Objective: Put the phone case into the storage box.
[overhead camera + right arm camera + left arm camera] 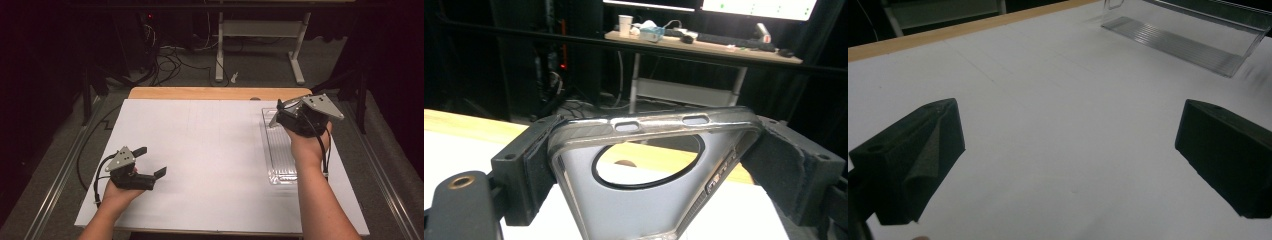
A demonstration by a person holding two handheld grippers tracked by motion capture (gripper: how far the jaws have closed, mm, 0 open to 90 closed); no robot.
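A clear grey phone case (644, 205) with a round ring in its back is pinched by its side edges between the black pads of my right gripper (656, 160), which is shut on it. In the high view that right gripper (282, 114) is held up over the far end of a clear ribbed plastic tray (280, 160) at the right of the white board, and the case (274, 119) pokes out to its left. My left gripper (151, 161) rests low at the near left with its jaws wide apart. Between the left gripper's (1070, 125) fingertips lies bare white board.
The white board (210, 150) covers a wooden table whose far edge (200, 93) shows. The clear tray (1188, 40) lies beyond the left gripper. Past the table stand a white desk frame (260, 35) and floor cables (170, 60). A desk (704, 42) carries a cup and a keyboard.
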